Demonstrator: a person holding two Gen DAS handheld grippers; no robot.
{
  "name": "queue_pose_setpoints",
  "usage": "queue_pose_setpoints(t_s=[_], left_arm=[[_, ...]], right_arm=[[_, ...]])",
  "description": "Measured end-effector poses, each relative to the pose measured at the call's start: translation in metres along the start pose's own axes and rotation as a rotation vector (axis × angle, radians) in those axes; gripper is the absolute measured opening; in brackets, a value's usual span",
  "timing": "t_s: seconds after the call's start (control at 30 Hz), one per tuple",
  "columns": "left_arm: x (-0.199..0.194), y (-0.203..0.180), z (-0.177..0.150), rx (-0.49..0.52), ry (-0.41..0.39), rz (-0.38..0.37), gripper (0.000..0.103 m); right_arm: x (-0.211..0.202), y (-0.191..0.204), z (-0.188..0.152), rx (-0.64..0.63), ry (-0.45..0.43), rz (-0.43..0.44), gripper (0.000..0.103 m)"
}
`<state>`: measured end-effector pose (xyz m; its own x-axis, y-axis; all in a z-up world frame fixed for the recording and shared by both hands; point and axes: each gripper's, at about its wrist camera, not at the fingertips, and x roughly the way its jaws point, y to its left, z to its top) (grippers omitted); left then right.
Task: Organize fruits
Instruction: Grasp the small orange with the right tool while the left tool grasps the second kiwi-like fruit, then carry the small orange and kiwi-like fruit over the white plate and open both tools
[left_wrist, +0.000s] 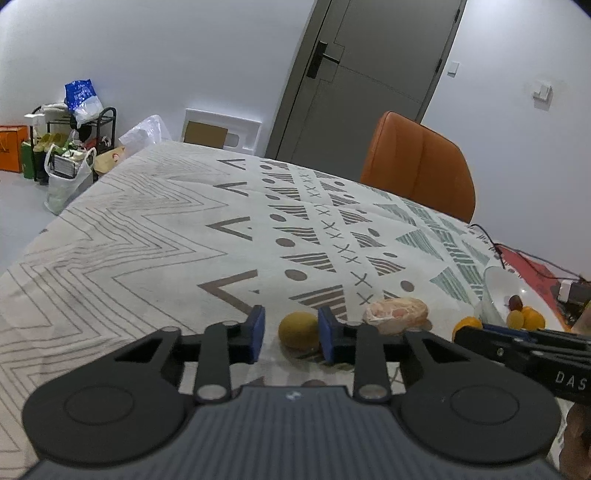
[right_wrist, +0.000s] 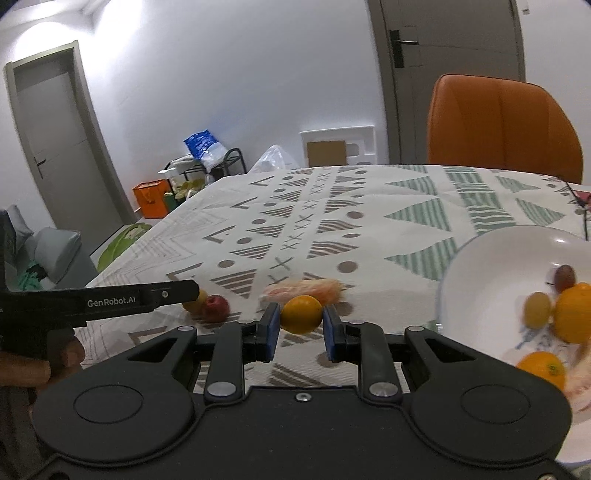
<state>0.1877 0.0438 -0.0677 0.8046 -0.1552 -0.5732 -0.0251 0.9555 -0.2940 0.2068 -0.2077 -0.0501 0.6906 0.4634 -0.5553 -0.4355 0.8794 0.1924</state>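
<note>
The room is white-walled, with a grey door (left_wrist: 373, 74), an orange chair (right_wrist: 502, 125) at the far edge, and bags and a rack (left_wrist: 74, 140) on the floor to the left. The tabletop (left_wrist: 147, 229) carries a patterned cloth, and a white bowl (right_wrist: 491, 258) at its right side already holds several fruits, two oranges among them. A pale peeled piece (left_wrist: 395, 312), wrapped or segmented, lies on the cloth between the two tools. The left hand-held gripper (left_wrist: 291, 334) is spread, with a yellow-green fruit (left_wrist: 299, 329) lying straight ahead between its pads; contact cannot be confirmed. The right hand-held gripper (right_wrist: 301, 328) is likewise spread around an orange (right_wrist: 301, 314), which sits at the fingertips and appears just short of both pads. The bowl lies to this gripper's right, near; the right hand is judged the nearer for delivery. Both fruits are round, with no long axis to align. A red apple (right_wrist: 216, 307) rests at left, beside another yellow fruit.
</note>
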Motion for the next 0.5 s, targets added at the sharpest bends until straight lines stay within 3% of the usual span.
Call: queue_pose_setpoints(t_s=[0.3,0.5], left_arm=[[0.008,-0.009,-0.004,-0.008,0.035,-0.018,0.024],[0.001,-0.012,0.000,-0.008,0.011,0.028,0.023]], right_arm=[[-0.012,-0.015,-0.002,0.021,-0.018,-0.014,0.023],[-0.023,-0.026,-0.003,0.042,-0.039,-0.026,0.023]])
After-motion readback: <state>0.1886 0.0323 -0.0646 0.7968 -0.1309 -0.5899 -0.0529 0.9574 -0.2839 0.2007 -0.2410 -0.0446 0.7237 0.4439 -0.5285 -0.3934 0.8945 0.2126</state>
